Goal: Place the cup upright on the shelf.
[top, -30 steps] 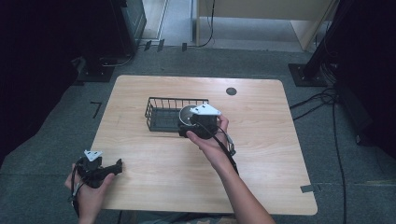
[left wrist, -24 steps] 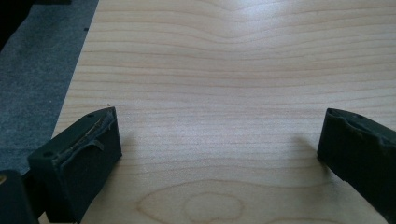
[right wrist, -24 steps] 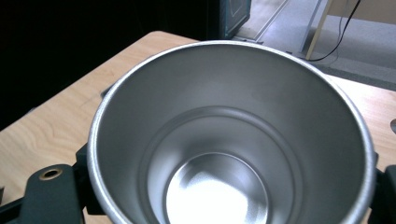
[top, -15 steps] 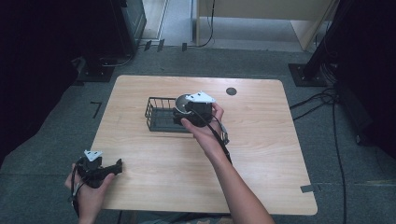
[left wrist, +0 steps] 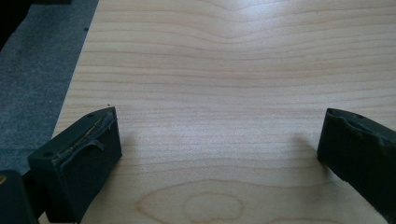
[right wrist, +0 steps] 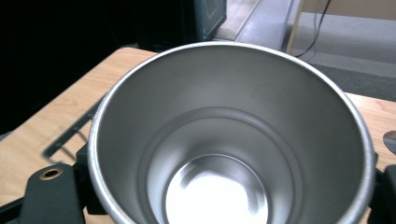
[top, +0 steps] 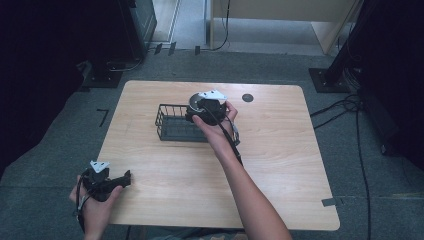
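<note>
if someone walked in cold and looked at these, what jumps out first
The shiny steel cup stands out first, clamped in the right gripper at the right end of the black wire basket in the middle of the wooden table; its inside looks empty. Next comes the left gripper, jaws wide apart over bare wood at the table's near left corner.

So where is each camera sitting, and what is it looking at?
High view: above the person's side, looking down at the table, wire basket, both forearms, left gripper.
Left gripper view: on the left gripper, facing bare wood, jaws wide apart.
Right gripper view: on the right gripper, looking into the metal cup it holds.
Shared: the wooden table.
</note>
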A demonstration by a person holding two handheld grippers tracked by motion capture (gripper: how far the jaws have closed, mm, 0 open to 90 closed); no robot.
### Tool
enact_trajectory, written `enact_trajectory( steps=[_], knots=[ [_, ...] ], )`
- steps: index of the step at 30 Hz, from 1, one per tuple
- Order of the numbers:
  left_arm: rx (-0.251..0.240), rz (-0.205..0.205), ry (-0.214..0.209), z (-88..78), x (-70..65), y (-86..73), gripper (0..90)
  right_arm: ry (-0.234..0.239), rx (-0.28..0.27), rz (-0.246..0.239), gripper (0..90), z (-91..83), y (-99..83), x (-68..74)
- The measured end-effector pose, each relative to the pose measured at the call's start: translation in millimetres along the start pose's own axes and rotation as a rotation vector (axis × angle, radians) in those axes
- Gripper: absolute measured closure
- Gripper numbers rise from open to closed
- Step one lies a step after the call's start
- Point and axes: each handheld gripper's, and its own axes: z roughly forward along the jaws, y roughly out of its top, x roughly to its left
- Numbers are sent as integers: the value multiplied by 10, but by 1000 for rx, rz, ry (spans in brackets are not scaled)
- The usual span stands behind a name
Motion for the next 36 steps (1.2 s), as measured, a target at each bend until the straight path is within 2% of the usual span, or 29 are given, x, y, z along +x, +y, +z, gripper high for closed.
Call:
enact_trajectory(
  steps=[6, 19, 24, 29, 36],
  knots=[
    [-1, -1, 0, 0, 0, 0, 0, -26, 15, 18, 175, 136, -24, -32],
    [0, 0, 0, 0, 0, 0, 0, -44, 87, -4, 175, 370, -178, -29],
    [0, 0, 0, 0, 0, 0, 0, -41, 120, -6, 174, 425, -251, -23],
    [0, 0, 0, 0, 0, 0, 0, -44, 151, -35, 174, 471, -301, -1],
    [0, -1, 0, 0, -1, 0, 0, -41, 158, -56, 167, 475, -309, 5]
  ],
)
